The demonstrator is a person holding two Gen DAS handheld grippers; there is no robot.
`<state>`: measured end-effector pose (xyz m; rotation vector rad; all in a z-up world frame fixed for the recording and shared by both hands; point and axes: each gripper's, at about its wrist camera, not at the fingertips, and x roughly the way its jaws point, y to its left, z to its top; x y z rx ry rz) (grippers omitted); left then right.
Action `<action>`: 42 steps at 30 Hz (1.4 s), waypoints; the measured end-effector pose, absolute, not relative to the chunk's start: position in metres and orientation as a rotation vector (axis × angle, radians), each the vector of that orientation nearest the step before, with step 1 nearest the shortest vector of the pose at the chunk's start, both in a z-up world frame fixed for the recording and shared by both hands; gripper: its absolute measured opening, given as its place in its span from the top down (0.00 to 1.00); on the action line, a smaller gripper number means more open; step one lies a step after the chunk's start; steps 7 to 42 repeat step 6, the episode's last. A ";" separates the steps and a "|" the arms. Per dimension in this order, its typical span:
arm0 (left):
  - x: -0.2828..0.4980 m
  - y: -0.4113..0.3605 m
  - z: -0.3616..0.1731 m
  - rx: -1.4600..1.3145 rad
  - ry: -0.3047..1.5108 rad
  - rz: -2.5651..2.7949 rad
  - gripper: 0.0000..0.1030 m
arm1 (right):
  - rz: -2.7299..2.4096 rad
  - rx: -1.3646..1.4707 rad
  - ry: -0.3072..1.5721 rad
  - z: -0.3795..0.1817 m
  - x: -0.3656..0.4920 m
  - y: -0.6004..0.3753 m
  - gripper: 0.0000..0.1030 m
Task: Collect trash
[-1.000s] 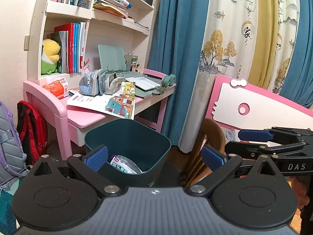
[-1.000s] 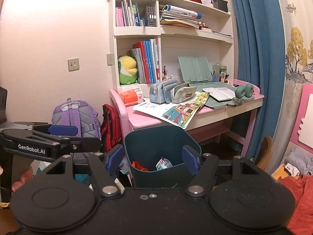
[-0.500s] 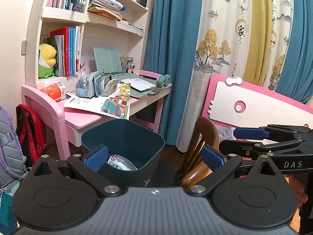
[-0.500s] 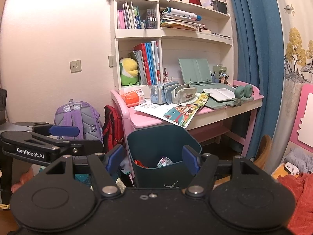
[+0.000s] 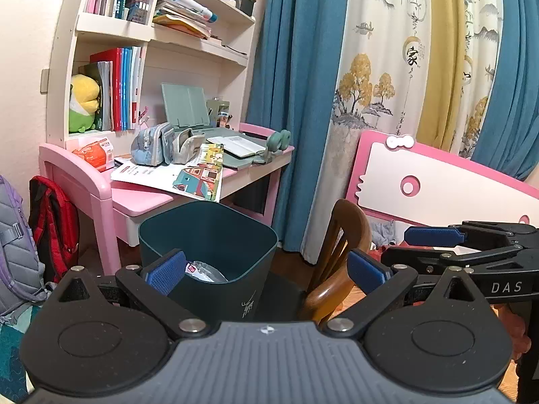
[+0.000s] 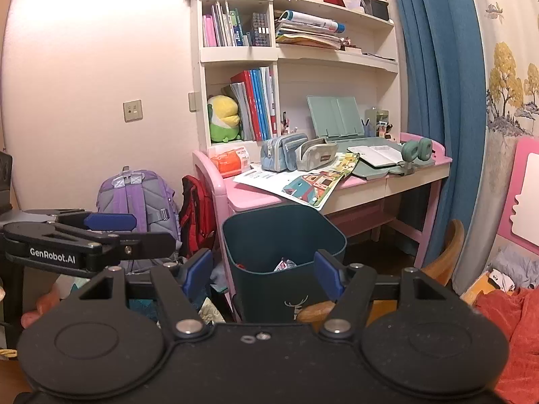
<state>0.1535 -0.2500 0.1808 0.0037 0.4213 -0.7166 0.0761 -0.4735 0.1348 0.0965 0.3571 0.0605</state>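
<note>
We see both grippers held side by side in front of a dark teal trash bin (image 5: 215, 252) that stands on the floor just before a pink desk (image 5: 141, 198). The left gripper (image 5: 266, 269) has its blue-padded jaws wide apart, with nothing between them; from its camera the near corner of the bin falls in that gap, though no pad touches it. The right gripper (image 6: 264, 269) likewise has its jaws spread, empty, the bin's near wall showing between the pads without contact. Inside the bin we can make out crumpled wrappers (image 6: 286, 264) lying at the bottom (one silvery with a red and white label, something red beside it; we cannot tell more). A brown wooden chair (image 5: 340, 252) stands just to the right of the bin, its curved back close to the bin's side. On the desk lie pencil cases (image 6: 296, 155), an open notebook (image 6: 377, 155) and a large colourful sheet (image 6: 303, 183) hanging over the desk edge above the bin. A purple backpack (image 6: 134, 202) and a red one (image 6: 195, 212) lean beside the desk's left end, well apart from the grippers.
</note>
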 end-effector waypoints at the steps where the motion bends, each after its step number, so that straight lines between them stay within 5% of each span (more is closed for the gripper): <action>1: 0.153 -0.249 0.180 -0.002 0.421 -0.716 0.00 | 0.059 0.098 0.358 0.134 0.074 -0.473 0.36; 42: 0.152 -0.246 0.175 -0.009 0.426 -0.705 0.00 | 0.056 0.101 0.365 0.131 0.070 -0.470 0.36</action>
